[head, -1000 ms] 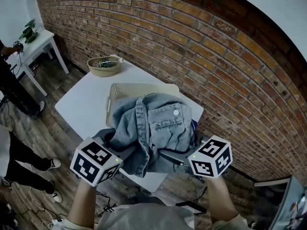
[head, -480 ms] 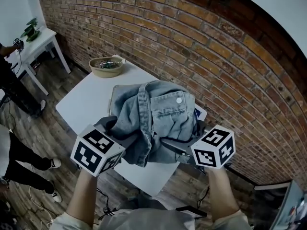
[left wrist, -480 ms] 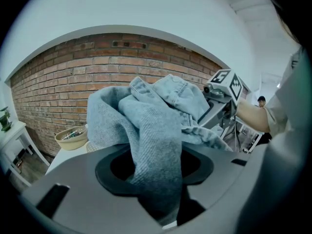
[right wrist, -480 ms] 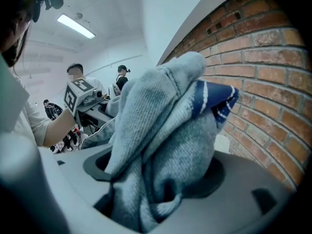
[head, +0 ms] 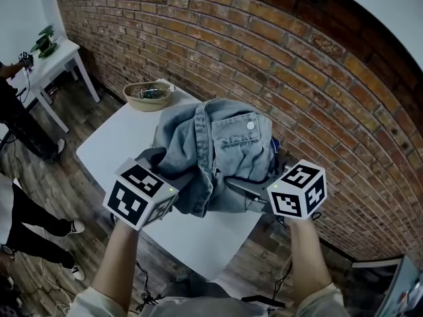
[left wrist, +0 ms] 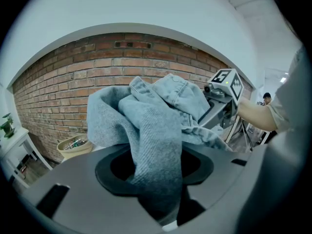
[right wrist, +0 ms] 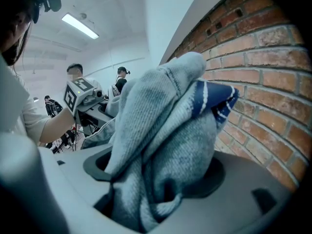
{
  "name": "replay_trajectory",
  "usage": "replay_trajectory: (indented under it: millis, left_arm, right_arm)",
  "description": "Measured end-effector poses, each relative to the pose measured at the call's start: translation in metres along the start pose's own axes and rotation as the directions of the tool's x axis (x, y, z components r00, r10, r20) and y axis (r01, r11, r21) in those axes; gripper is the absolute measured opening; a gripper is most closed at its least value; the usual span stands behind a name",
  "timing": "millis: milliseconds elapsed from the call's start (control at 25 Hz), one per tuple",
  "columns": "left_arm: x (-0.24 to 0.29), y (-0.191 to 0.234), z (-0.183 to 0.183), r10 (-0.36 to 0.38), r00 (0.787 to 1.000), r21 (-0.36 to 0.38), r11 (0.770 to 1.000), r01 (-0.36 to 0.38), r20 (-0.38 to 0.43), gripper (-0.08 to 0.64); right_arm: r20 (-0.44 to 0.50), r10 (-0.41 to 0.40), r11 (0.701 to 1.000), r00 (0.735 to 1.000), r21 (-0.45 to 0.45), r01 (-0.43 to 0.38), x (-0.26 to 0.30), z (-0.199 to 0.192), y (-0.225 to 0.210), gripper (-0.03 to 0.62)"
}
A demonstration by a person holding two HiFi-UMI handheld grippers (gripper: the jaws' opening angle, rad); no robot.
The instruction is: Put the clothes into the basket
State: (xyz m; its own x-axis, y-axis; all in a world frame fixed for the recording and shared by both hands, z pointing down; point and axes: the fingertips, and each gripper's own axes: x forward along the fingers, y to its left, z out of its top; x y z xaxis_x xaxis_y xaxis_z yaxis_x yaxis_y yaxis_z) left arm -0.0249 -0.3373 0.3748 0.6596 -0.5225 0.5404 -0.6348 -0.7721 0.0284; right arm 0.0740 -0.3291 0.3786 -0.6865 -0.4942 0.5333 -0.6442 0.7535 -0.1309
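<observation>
The left gripper and right gripper are each clamping the bunched pale-blue denim shirt, holding it above the white desk's far edge. No basket is showing, so the drop is probably pending.

Soft, even indoor light, cool and slightly muted, strong fisheye curving the brick wall, dark rounded corners in every view, bright ceiling strip light in the right gripper view, denim nearest both gripper lenses soft and out of focus
</observation>
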Motion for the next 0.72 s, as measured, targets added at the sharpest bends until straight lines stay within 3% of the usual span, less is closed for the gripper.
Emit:
replay_trajectory:
  millis: [400,720]
  left_arm:
    - [0.02,0.019,-0.004,0.046,0.999,0.008,0.999,-0.046,0.016,0.204]
    - [0.051,0.043,-0.032,0.057,0.998,-0.039,0.998,-0.058,-0.016,0.204]
  right_arm:
    - [0.012,0.006,1.0,1.0,-0.027,-0.005,0.021,-0.001,-0.02,0.368]
    - [-0.032,0.021,1.0,0.999,-0.017,-0.021,0.059,-0.021,-0.041,0.368]
